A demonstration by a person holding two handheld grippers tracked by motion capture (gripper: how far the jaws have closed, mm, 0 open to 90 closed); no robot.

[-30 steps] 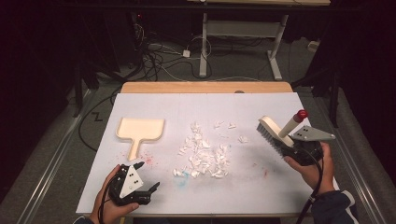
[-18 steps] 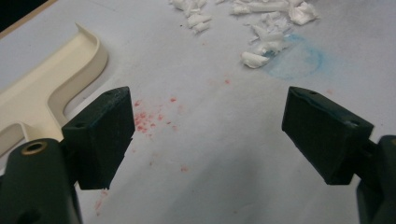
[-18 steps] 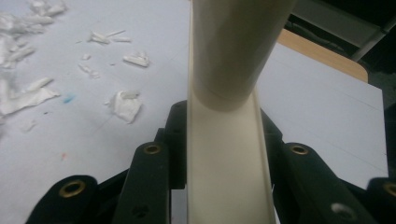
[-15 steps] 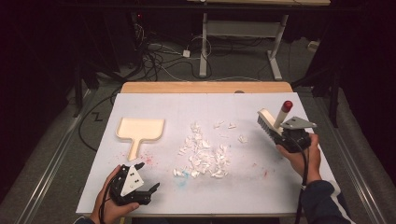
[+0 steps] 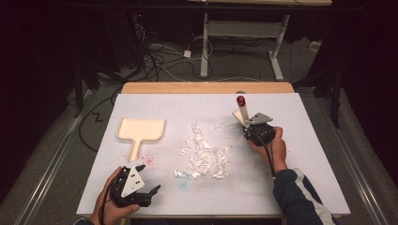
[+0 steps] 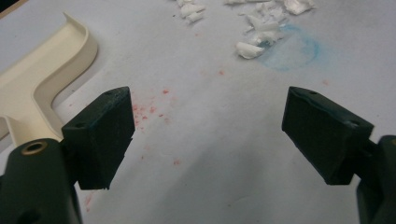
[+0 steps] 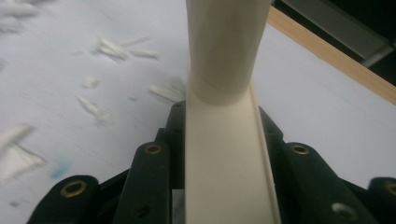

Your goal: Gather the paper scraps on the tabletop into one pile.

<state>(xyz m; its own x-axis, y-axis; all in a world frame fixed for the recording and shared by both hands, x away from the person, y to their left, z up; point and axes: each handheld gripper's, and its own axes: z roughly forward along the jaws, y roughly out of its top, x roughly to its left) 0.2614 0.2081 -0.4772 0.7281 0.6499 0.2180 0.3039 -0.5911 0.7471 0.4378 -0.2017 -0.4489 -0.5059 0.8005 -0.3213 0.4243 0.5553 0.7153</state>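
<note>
A pile of white paper scraps [image 5: 204, 154] lies mid-table on the white sheet [image 5: 300, 183]. At its right edge my right gripper [image 5: 251, 129] is shut on a cream brush [image 5: 241, 115], whose red-tipped handle points up and away. In the right gripper view the brush [image 7: 224, 154] sits clamped between the jaws, with scraps [image 7: 112, 46] beyond at the left. A cream dustpan [image 5: 141, 130] lies flat at the left, its handle toward me. Near the front left edge my left gripper [image 5: 150, 178] stands open and holds nothing. Its view shows the gripper [image 6: 205, 130], the dustpan [image 6: 37, 84] and scraps [image 6: 252, 37].
Red specks [image 6: 149, 109] and a blue smudge [image 6: 292, 49] mark the sheet near the left gripper. The table's wooden far edge [image 5: 206, 87] borders the sheet. Beyond it are floor cables [image 5: 159, 56] and white desk legs [image 5: 205, 42].
My right gripper has carried the brush leftward and a little lower, from the table's right side to the right edge of the scraps. The left gripper has stayed put.
</note>
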